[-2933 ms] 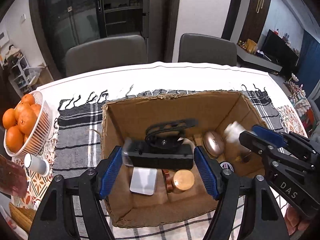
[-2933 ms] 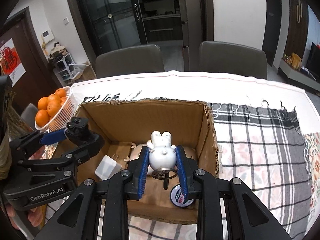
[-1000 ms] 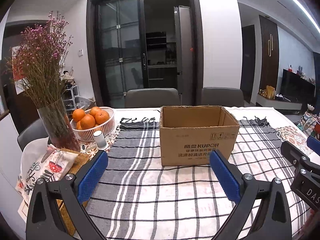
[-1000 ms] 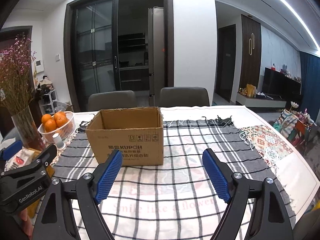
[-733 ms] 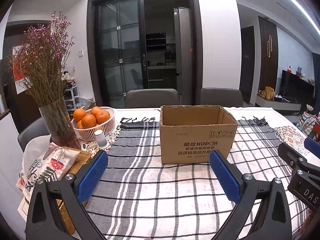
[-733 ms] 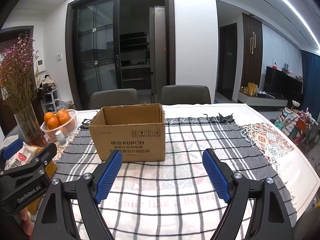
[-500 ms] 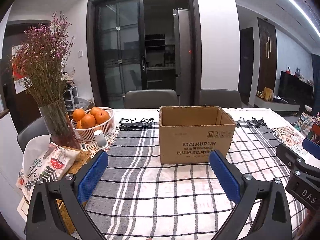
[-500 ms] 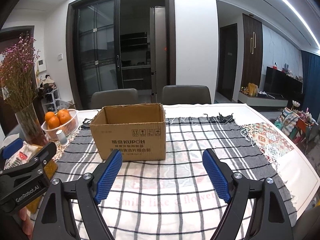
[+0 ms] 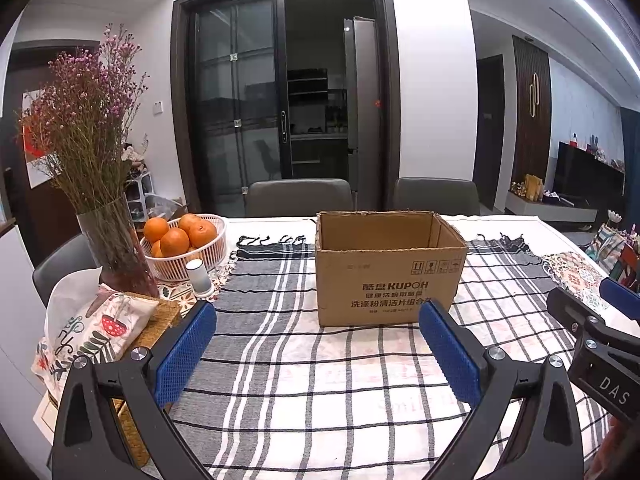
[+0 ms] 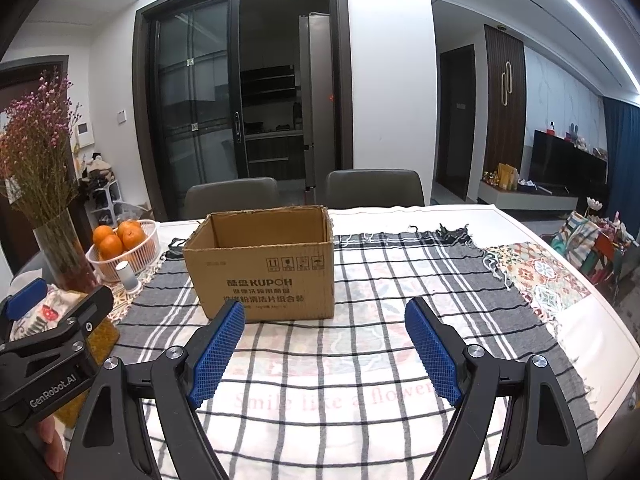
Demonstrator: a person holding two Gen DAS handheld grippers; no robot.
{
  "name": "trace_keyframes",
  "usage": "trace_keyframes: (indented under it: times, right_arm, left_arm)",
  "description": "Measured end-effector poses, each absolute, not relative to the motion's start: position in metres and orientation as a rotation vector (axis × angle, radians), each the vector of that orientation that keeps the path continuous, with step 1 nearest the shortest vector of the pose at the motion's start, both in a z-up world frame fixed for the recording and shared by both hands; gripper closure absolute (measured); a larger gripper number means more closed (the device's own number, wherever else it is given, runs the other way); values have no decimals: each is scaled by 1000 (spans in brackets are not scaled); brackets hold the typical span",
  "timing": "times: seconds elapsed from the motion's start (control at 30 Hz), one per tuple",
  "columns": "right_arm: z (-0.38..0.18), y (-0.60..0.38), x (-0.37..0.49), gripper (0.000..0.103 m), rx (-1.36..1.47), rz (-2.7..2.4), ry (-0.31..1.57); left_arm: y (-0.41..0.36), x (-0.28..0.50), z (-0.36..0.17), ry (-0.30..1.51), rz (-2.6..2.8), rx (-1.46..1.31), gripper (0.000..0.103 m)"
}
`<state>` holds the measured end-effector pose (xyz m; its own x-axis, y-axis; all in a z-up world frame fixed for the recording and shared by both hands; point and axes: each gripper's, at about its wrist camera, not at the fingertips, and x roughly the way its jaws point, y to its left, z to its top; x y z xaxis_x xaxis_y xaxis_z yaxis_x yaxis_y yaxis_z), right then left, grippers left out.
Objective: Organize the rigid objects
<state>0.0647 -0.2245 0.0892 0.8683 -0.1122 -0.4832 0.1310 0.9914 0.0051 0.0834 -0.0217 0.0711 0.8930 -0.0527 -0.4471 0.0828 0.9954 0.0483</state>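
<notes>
Both the left hand-held gripper [image 9: 316, 344] and the right hand-held gripper [image 10: 324, 346] hang spread wide and empty, well back from the cardboard box [image 9: 390, 268] on the table [image 10: 592, 320], so reaching in blind over its tall wall could shove it along the checked cloth [image 9: 280, 280].
</notes>
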Motion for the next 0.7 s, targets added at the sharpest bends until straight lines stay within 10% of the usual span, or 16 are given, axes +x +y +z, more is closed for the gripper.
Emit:
trace_keyframes:
  times: [0.7]
  right_arm:
    - [89, -227, 66, 20, 39, -124, 505]
  left_arm:
    - [-23, 84, 71, 462, -76, 66, 0]
